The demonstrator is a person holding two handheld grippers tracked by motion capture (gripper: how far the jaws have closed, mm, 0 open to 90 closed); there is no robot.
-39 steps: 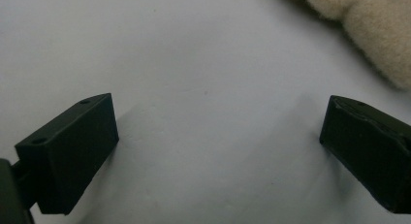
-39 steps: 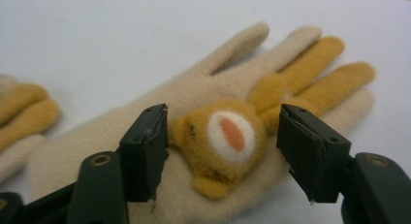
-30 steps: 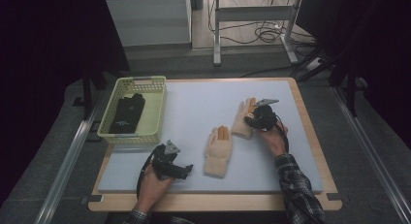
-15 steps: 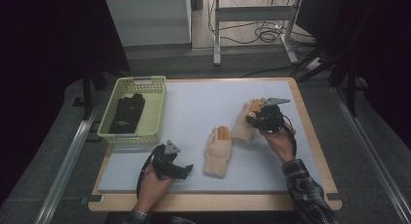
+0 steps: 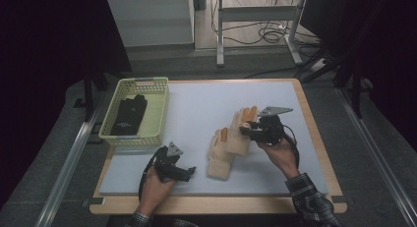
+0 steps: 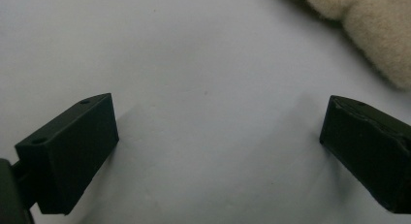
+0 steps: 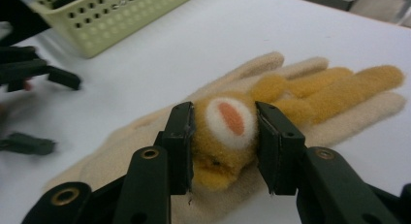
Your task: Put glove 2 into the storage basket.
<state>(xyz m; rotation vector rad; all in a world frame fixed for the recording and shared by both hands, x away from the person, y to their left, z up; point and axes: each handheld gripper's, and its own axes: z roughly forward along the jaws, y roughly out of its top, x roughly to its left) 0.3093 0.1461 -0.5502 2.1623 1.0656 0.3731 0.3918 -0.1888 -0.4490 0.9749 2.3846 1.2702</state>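
The right hand-held gripper [image 7: 223, 151] is closed partway on a beige glove [image 7: 300, 112], its 2 black jaws pressing either side of the fuzzy orange-brown patch with the white-and-pink spot on the glove's upper face. The rest of the glove trails away from the jaws, fingers pointing off to the far right, and seems partly raised off the white desk [image 7: 160, 54], though the view from the jaws leaves that uncertain. To lift it well, keep the squeeze even: the pinch holds mostly the plush patch, so a quick swing could let the fabric slide out. Raise it until the cuff hangs free before carrying it across.

In the high view this glove [image 5: 241, 133] overlaps a second beige glove [image 5: 220, 156] just to its left; lift straight up first so the lower one is not dragged along.

Farther left, the left hand-held gripper [image 6: 218, 151] rests low over the bare desk with its jaws wide apart and nothing between them, a fleecy edge just ahead at its upper right.

Farthest off, a yellow basket [image 5: 118, 97] holds a black glove [image 5: 128, 115]; that is probably where the beige glove goes.
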